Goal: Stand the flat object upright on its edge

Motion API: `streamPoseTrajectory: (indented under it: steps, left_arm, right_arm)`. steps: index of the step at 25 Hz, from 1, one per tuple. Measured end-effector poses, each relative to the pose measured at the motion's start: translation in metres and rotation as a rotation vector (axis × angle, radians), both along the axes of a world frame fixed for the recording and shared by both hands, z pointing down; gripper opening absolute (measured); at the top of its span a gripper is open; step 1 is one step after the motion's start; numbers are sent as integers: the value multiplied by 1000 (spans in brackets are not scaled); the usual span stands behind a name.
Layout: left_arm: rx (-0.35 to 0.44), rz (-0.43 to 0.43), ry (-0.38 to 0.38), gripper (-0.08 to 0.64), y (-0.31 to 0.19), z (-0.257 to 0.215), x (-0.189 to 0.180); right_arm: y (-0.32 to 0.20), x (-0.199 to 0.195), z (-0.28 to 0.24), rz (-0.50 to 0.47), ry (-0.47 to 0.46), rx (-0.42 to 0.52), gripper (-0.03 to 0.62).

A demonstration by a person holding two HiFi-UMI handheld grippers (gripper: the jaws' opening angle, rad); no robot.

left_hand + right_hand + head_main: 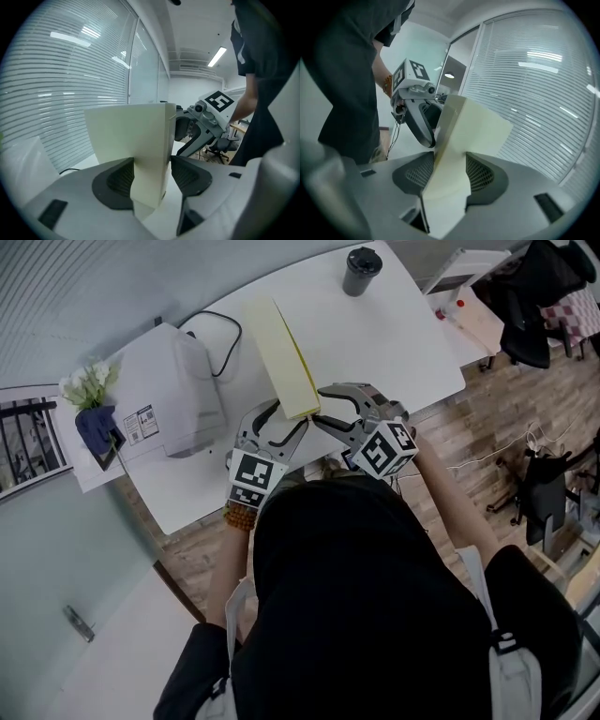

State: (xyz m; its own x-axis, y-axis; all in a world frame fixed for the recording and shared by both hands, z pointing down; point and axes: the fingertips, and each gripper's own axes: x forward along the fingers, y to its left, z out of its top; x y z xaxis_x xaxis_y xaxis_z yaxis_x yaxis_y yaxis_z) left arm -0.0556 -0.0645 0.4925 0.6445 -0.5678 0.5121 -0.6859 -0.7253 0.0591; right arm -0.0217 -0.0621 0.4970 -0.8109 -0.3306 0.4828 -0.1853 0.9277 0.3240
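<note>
Flat object [281, 352] runs straight out ahead of me. Its long axis points away toward the far-left of the bench [403, 343], and its near short end is caught betw. both tools. Left hand-held gripper [151, 174] is clenched on that end, a pad on each broad face. Right hand-held gripper [449, 176] is clenched on the same end from the other side. The two come in as a V, tips just beside each other, so neither hand is nearer: both are on it already. Obj. is on its edge, not flat. In the head view a broad pale face shows on the left and a brighter yellow strip along the right long edge, so I judge it leans a bit rather than plumb. Can't tell from up here whether the far lower corner touches the bench or hangs clear. Looks: cream-yellow slab, plain, matte, square corners, thickish, like a folder or pad, and it fills the gap in both sets of jaws. Next move, as I read it, turns on getting the lower long edge down square w/ faces vertical. White machine [173, 390] sits near on the left; black cup [361, 270] is well apart at the far edge.
</note>
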Motion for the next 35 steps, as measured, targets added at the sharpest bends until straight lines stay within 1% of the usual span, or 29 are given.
streamPoseTrajectory:
  steps: [2,4,12,14,17,21,23,26,27,29,32,35]
  left_arm:
    - [-13,2,-25,252,-7,11,-2]
    - [-17,-11,-32,252,-16,17,-4]
    - [4,-71,4,253,-39,16,-10]
    - [18,-87,22,253,-35,11,-9]
    - [47,-129,40,253,-16,4,-11]
    - [100,-240,59,252,10,-3,-20]
    - [129,-294,67,249,25,-7,-21]
    - [175,-362,83,235,41,-20,-21]
    - [194,-381,84,223,44,-25,-21]
    - [228,-403,80,198,51,-36,-19]
    - [267,-398,80,162,58,-48,-19]
    - [335,-375,104,114,55,-67,-19]
  right_arm:
    - [-8,-3,10,-8,36,22,201]
    - [-17,-7,17,-5,47,31,201]
    - [-41,-10,16,51,10,15,201]
    - [-40,-3,11,83,-31,-14,201]
    - [-32,15,5,150,-121,-73,201]
    - [-22,47,2,236,-203,-113,201]
    - [-14,63,-1,280,-261,-140,197]
    - [-7,82,-10,329,-341,-135,131]
    - [-6,86,-13,341,-356,-124,102]
    - [-2,90,-16,354,-360,-103,65]
    - [14,79,-24,336,-346,-76,52]
    - [32,66,-49,343,-381,-54,43]
